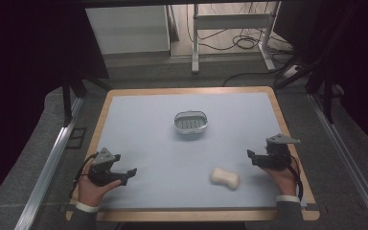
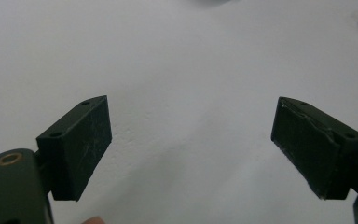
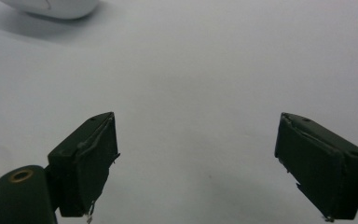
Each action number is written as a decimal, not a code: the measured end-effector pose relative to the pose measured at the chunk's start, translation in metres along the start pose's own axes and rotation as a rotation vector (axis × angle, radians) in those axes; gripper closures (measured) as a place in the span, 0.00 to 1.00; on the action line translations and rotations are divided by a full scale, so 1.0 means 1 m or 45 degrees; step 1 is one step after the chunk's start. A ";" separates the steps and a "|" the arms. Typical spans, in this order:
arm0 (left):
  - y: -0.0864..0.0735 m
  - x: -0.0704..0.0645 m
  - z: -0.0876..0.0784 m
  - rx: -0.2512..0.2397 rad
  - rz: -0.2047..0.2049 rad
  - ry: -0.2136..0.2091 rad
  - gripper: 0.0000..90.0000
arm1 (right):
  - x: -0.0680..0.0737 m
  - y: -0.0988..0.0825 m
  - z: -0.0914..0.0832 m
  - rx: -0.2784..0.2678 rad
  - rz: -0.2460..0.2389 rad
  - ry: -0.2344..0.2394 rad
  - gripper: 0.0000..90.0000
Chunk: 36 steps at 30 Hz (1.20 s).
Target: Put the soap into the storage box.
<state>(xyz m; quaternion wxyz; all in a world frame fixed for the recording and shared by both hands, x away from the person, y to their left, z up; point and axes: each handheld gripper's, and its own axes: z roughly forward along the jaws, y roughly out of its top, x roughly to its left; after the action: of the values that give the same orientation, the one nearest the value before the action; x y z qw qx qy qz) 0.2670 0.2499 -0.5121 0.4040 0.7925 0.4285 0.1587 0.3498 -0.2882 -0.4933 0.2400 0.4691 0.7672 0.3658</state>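
My left claw (image 1: 130, 173) and right claw (image 1: 252, 156), both spread empty, flank a cream bone-shaped lump (image 1: 225, 178) at the pale-blue tabletop's (image 1: 148, 129) five o'clock.

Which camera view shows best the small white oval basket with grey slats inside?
The high view: the small white oval basket appears whole at the mat's centre, slats visible. The right gripper view catches a white rounded edge at top left, possibly the basket; I cannot identify it in the left gripper view.

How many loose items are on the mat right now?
2: a soap dish at mid-mat, and a soap bar near the front edge, just left of the right gripper. Nothing looks hidden.
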 end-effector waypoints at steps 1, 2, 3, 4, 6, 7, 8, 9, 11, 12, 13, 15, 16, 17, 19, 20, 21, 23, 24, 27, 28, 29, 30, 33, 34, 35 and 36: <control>0.000 0.000 0.000 0.000 -0.001 0.000 0.14 | 0.001 0.001 -0.001 -0.004 -0.005 0.006 0.16; 0.000 -0.001 0.000 -0.001 -0.002 -0.001 0.14 | 0.002 0.002 -0.001 -0.002 -0.013 0.008 0.16; 0.000 -0.001 0.000 0.001 -0.003 -0.003 0.14 | 0.003 0.002 -0.002 0.003 -0.024 0.008 0.16; 0.000 -0.001 0.000 0.000 -0.004 -0.003 0.14 | 0.004 0.003 -0.002 0.007 -0.031 0.006 0.16; 0.001 -0.001 -0.001 0.000 -0.004 -0.004 0.15 | 0.003 0.005 -0.006 0.001 -0.036 0.027 0.17; 0.001 -0.001 0.000 -0.001 -0.005 -0.005 0.15 | 0.003 0.005 -0.006 0.001 -0.036 0.027 0.17; 0.001 -0.001 0.000 -0.006 -0.012 -0.008 0.14 | 0.003 0.006 -0.008 -0.005 -0.028 0.044 0.17; 0.002 -0.001 0.000 -0.017 -0.023 -0.019 0.14 | 0.002 0.007 -0.010 -0.019 -0.018 0.069 0.17; 0.002 -0.001 0.000 -0.026 -0.032 -0.033 0.14 | 0.001 0.010 -0.014 -0.013 -0.019 0.098 0.17; 0.002 -0.001 0.000 -0.027 -0.034 -0.034 0.14 | 0.001 0.011 -0.015 -0.007 -0.024 0.099 0.18; 0.002 -0.001 0.000 -0.029 -0.034 -0.032 0.14 | 0.000 0.012 -0.016 -0.001 -0.035 0.090 0.18; 0.001 -0.001 -0.001 -0.034 -0.041 -0.034 0.14 | 0.001 0.016 -0.019 0.009 -0.054 0.080 0.19; 0.001 -0.001 -0.002 -0.035 -0.043 -0.035 0.14 | 0.002 0.019 -0.021 0.009 -0.059 0.082 0.19; 0.001 0.000 -0.003 -0.036 -0.044 -0.035 0.14 | 0.004 0.021 -0.022 0.014 -0.069 0.087 0.20; 0.001 0.000 -0.003 -0.036 -0.042 -0.035 0.14 | 0.008 0.027 -0.025 0.027 -0.103 0.092 0.20; 0.001 0.001 -0.003 -0.034 -0.038 -0.034 0.14 | 0.011 0.030 -0.026 0.029 -0.119 0.096 0.20; 0.002 0.001 -0.003 -0.031 -0.033 -0.030 0.14 | 0.013 0.033 -0.028 0.040 -0.129 0.107 0.21; 0.001 0.001 -0.002 -0.032 -0.031 -0.032 0.14 | 0.017 0.037 -0.029 0.063 -0.154 0.129 0.22; 0.001 0.001 -0.002 -0.033 -0.030 -0.033 0.14 | 0.019 0.038 -0.029 0.079 -0.178 0.133 0.23; 0.002 0.000 -0.001 -0.035 -0.035 -0.033 0.14 | 0.023 0.042 -0.029 0.113 -0.222 0.133 0.24; 0.002 0.000 -0.001 -0.037 -0.037 -0.035 0.14 | 0.025 0.045 -0.029 0.126 -0.234 0.145 0.25; 0.002 0.000 -0.001 -0.037 -0.037 -0.035 0.13 | 0.027 0.045 -0.028 0.130 -0.240 0.150 0.25; 0.002 0.000 -0.002 -0.037 -0.036 -0.036 0.13 | 0.027 0.045 -0.028 0.130 -0.240 0.150 0.25; 0.002 -0.001 -0.002 -0.039 -0.036 -0.035 0.13 | 0.032 0.047 -0.027 0.151 -0.254 0.181 0.25; 0.002 -0.001 -0.002 -0.037 -0.035 -0.035 0.13 | 0.034 0.047 -0.027 0.158 -0.267 0.189 0.25; 0.002 -0.001 -0.001 -0.037 -0.034 -0.035 0.13 | 0.037 0.047 -0.026 0.169 -0.274 0.193 0.25; 0.002 -0.002 -0.001 -0.035 -0.033 -0.034 0.13 | 0.038 0.047 -0.025 0.181 -0.286 0.202 0.25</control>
<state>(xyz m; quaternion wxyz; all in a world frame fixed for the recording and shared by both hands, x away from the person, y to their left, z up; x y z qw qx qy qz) 0.2664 0.2484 -0.5102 0.4228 0.7832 0.4311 0.1486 0.3402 -0.2486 -0.4415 0.1843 0.3658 0.8552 0.3174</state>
